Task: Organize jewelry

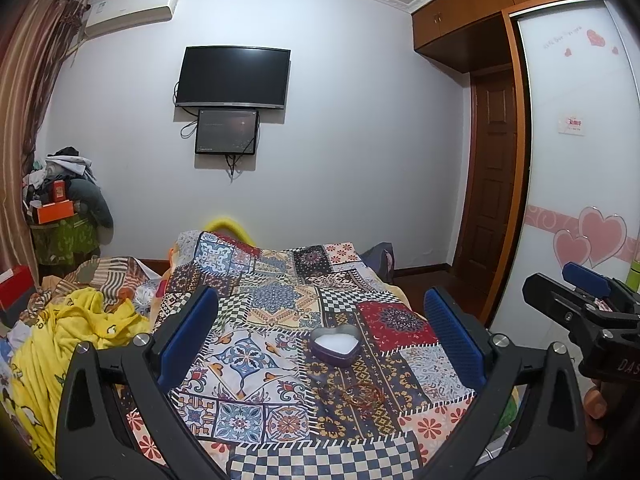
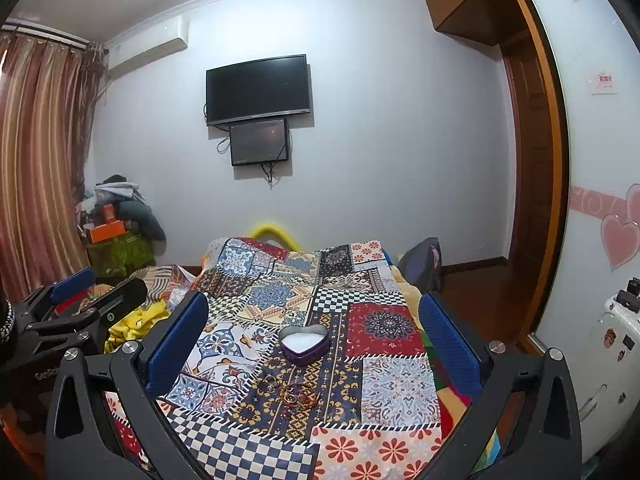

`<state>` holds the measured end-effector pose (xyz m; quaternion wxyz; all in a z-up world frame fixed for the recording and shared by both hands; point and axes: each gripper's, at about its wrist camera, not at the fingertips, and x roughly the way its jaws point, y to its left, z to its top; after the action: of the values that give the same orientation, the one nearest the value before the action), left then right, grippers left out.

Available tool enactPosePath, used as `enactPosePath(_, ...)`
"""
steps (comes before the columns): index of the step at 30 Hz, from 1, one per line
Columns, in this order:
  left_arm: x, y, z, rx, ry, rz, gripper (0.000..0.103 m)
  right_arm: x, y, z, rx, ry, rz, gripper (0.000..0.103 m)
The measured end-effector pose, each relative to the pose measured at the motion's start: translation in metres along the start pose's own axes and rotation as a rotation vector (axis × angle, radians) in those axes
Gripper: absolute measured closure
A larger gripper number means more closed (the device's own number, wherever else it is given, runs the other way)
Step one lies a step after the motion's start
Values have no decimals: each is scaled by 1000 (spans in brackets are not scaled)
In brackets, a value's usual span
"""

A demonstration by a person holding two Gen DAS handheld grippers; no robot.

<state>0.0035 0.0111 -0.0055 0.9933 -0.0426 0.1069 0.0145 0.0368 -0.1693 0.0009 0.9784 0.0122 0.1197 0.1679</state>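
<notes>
Left gripper (image 1: 320, 340): its blue-padded fingers stood wide apart, nothing between them, raised above the patchwork cloth (image 1: 280, 304).
Right gripper (image 2: 316, 340): likewise spread wide and holding nothing; in the left wrist view it showed at the right edge, beside the left one.
Heart-shaped box (image 2: 304, 343): purple tin, lid off, white lining showing, resting on the patchwork cloth near its middle.
Jewelry (image 2: 294, 392): small rings and thin red and gold bangles lay loose on the cloth just in front of the heart-shaped box, apart from it; single pieces were too small to tell.
Writing on grippers: "DAS" was readable on the right gripper's body in the left wrist view, "GenRo" on the left gripper's body in the right wrist view; both were cut off.
Television (image 1: 233, 76): dark screen on the wall, a smaller dark screen (image 1: 226, 131) just beneath; brand marks were illegible.
Wardrobe door (image 1: 576, 160): white with pink hearts and a small red-and-white sign, its text too small to read.
</notes>
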Motion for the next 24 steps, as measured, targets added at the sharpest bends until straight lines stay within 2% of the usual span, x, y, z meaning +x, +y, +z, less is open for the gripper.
enactPosePath(24,0,4,-3,-1,3,-1,0,2,3,-1,-4,5,5,0)
